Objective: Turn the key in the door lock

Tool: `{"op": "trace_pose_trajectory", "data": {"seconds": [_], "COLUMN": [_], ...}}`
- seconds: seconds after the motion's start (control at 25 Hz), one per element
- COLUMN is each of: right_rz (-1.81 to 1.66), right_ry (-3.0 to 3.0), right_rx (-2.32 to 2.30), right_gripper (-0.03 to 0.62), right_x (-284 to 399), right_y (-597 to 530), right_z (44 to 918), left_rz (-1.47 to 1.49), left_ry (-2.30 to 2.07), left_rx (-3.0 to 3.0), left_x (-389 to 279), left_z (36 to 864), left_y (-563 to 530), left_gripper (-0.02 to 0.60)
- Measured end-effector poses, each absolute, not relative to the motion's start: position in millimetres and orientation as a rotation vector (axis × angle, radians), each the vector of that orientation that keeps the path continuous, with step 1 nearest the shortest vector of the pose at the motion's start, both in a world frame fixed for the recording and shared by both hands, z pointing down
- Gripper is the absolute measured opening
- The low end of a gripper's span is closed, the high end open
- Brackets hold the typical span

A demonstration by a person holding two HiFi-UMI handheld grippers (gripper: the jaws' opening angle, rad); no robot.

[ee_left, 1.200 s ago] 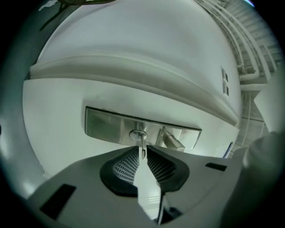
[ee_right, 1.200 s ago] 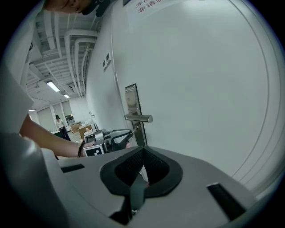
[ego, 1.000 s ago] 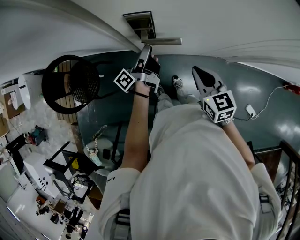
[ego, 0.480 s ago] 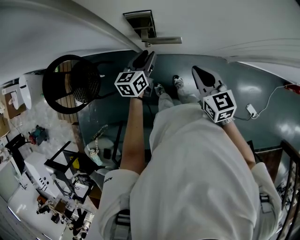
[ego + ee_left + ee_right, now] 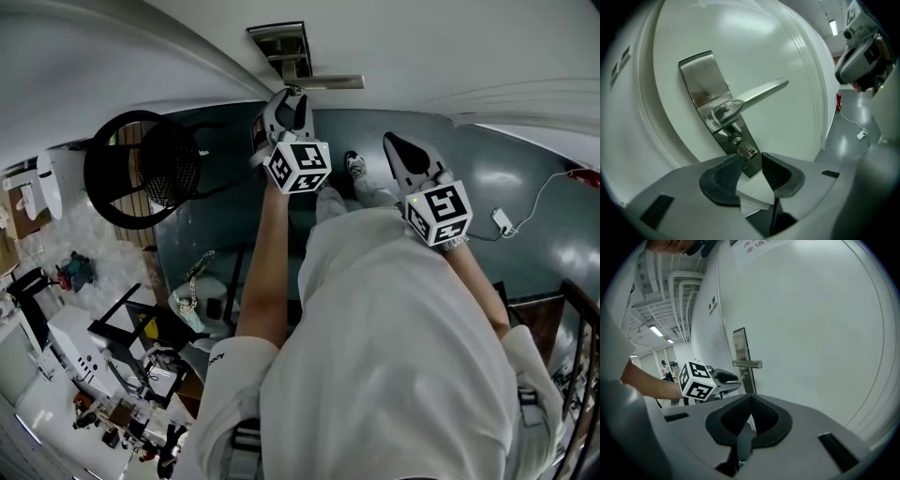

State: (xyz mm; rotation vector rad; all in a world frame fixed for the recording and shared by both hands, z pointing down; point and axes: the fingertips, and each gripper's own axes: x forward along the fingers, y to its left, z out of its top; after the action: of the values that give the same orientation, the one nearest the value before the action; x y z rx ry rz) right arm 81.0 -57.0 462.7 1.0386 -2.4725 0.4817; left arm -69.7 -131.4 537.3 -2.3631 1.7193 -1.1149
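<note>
Though spread wide, grips nothing at the left gripper (image 5: 750, 159); points straight at the key (image 5: 746, 149), jutting from the lock plate (image 5: 701, 79) below the door handle (image 5: 764, 90), just beyond the tips, in line with the gap. Sits shut and empty at the right gripper (image 5: 750, 404), farther off.

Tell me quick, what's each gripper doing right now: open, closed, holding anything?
Left gripper: open; the small silver metal key in the brushed steel lock plate sits just past its tips, not pinched.
Right gripper: closed, holding nothing.
</note>
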Motion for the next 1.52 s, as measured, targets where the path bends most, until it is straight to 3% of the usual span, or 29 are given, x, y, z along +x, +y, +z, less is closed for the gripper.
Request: {"op": "trace_pose_trajectory", "data": {"seconds": [0.4, 0.68, 0.88, 1.52], "right_rz": [0.485, 0.493, 0.492, 0.492], "right_ry": [-2.465, -2.459, -2.46, -2.457], "right_rx": [1.055, 1.071, 1.067, 1.071], "right_gripper": [-0.008, -0.008, -0.008, -0.008], "right_x": [84.0, 88.9, 88.7, 97.2], "right_y": [-58.8, -60.0, -60.3, -57.4], "right_z": [461.6, 459.9, 463.1, 462.8], "left_rz": [-1.259, -1.199, -0.981, -0.195], "left_ry": [1.7, 1.802, 2.049, 2.528], "left_rx": [-2.13, -2.101, -2.243, -2.579], "left_x": [-68.4, -69.6, -72.7, -81.7], "left_z": [534.5, 532.4, 533.4, 527.8], "left_y": [-150.7, -150.0, -152.2, -150.4], "left_gripper": [0.141, 0.102, 0.072, 0.072]}}
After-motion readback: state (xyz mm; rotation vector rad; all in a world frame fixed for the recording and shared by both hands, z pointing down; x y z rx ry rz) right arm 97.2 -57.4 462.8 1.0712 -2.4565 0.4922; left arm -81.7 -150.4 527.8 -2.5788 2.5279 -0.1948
